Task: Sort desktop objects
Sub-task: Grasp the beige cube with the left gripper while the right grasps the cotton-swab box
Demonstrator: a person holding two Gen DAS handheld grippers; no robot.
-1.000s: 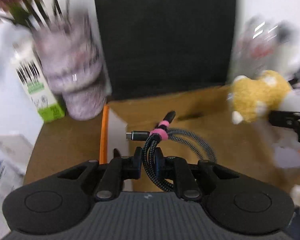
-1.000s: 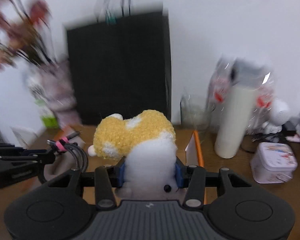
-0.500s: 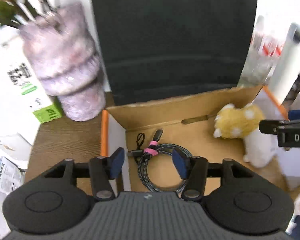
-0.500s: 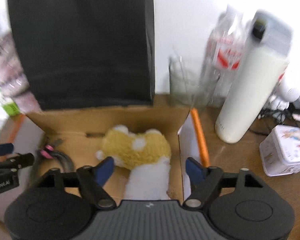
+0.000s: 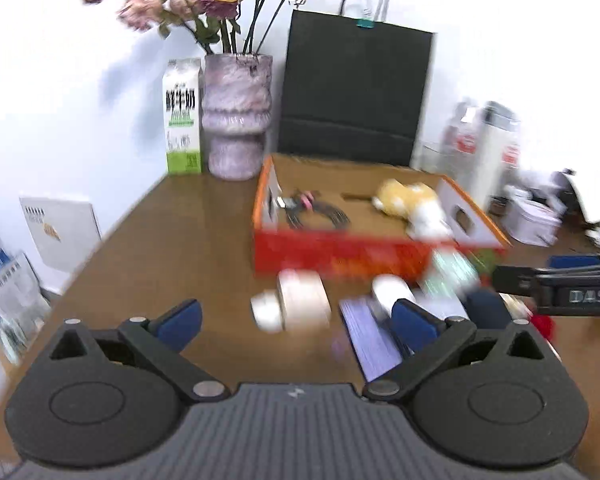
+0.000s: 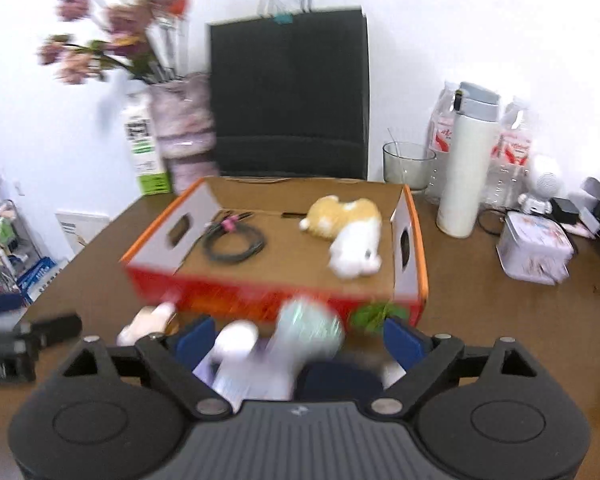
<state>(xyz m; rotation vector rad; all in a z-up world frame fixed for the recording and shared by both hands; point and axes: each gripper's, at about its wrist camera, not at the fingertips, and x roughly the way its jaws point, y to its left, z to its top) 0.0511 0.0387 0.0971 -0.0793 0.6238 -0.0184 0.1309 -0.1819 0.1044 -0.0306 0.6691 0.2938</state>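
Both grippers have drawn back from the orange cardboard box point(image 6: 414, 240) since half a second ago, when they hung right over its floor; the whole brown desk point(image 5: 172, 248) now shows. The left gripper point(image 5: 296, 318) and the right gripper point(image 6: 300, 340) stand wide apart in the fingers, holding nothing, above the desk's near edge.

The box sits mid-desk toward the back edge. Inside, the coiled cable point(image 6: 234, 242) with a pink tie lies at the left end and the yellow-and-white plush toy point(image 6: 350, 232) at the right end, well apart.

In front of the box, blurred, lie a cream roll point(image 5: 300, 304), a purple booklet point(image 5: 370, 334) and a pale green item point(image 6: 310, 326).

Along the back edge stand a black paper bag point(image 6: 290, 96), a flower vase point(image 5: 236, 116), a milk carton point(image 5: 182, 116) and a white flask point(image 6: 466, 160); a patterned tin point(image 6: 534, 250) sits near the right edge.
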